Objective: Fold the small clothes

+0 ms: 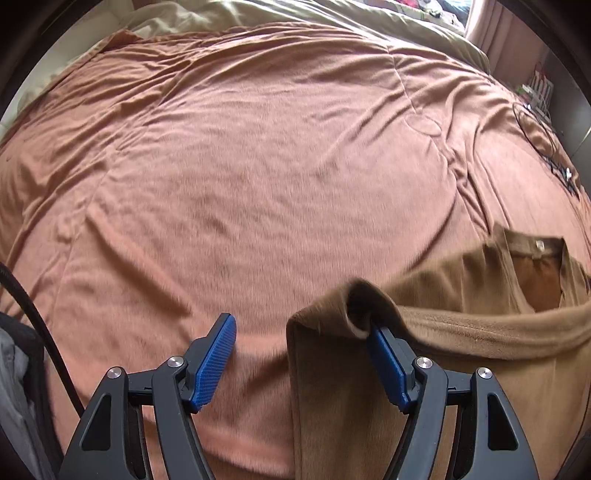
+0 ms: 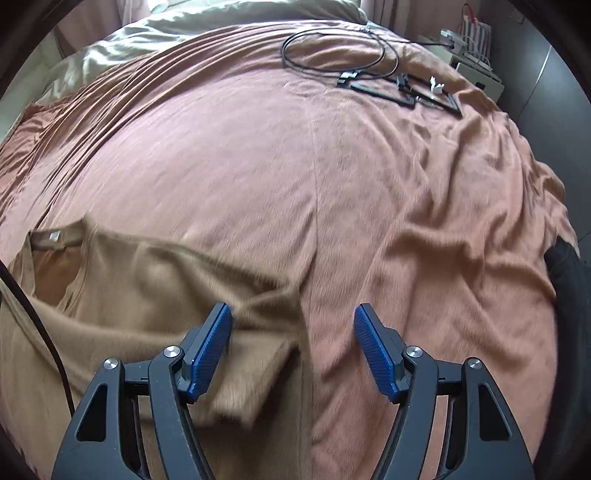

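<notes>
Left wrist view, from left to right: a black cable [image 1: 33, 314] at the frame's edge; the rust-coloured bedspread [image 1: 258, 166], wrinkled, covering the bed; the left gripper [image 1: 299, 350] with its blue-padded fingers [image 1: 216, 363] spread wide apart. A raised fold of the brown garment [image 1: 461, 332] is draped over the tip of the right-hand finger, while the other finger stands clear of the cloth, over bare bedspread. The garment's neckline and label [image 1: 540, 245] lie farther right. A loop of thin cord [image 1: 532, 127] rests near the bed's right edge.

Right wrist view, from left to right: the same brown garment [image 2: 147, 295] spread on the bedspread [image 2: 369, 184], label [image 2: 54, 236] at far left, a folded-over cuff lying under the left-hand finger. The right gripper [image 2: 293, 350] has its fingers [image 2: 376, 358] wide apart, holding nothing, straddling the garment's edge. A pale quilt [image 2: 184, 26] lies at the head of the bed; a coiled cable with black frames [image 2: 402, 90] rests at upper right.
</notes>
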`<state>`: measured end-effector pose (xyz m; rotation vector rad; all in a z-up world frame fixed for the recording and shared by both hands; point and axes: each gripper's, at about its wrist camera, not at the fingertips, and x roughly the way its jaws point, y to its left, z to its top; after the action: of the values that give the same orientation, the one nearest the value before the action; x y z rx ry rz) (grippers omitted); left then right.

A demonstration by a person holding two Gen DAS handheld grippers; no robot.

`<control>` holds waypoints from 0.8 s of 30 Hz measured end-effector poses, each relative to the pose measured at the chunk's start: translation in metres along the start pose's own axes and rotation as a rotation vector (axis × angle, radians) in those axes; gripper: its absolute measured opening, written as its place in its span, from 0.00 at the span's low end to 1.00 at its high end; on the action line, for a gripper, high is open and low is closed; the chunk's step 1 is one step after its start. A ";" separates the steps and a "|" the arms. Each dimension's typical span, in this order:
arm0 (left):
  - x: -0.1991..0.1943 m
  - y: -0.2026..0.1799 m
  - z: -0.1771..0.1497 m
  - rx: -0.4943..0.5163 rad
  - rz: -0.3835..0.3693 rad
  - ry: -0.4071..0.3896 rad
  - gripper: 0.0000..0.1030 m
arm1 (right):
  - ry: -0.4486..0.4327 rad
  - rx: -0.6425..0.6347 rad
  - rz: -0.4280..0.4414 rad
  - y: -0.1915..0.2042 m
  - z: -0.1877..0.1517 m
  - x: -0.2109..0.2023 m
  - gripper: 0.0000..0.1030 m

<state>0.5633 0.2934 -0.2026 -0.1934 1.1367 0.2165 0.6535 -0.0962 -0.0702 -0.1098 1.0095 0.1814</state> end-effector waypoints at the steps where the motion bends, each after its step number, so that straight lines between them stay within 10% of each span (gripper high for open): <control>1: -0.001 0.000 0.004 -0.005 -0.002 -0.011 0.71 | -0.012 0.008 -0.002 -0.002 0.002 0.001 0.65; 10: -0.022 0.007 0.012 -0.025 -0.026 -0.088 0.69 | -0.083 0.035 0.088 -0.017 -0.003 -0.026 0.65; 24: -0.040 0.013 -0.015 0.050 -0.067 -0.067 0.69 | 0.010 -0.295 0.123 -0.002 -0.059 -0.049 0.78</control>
<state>0.5307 0.2987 -0.1727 -0.1789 1.0666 0.1337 0.5797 -0.1129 -0.0598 -0.3173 0.9953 0.4423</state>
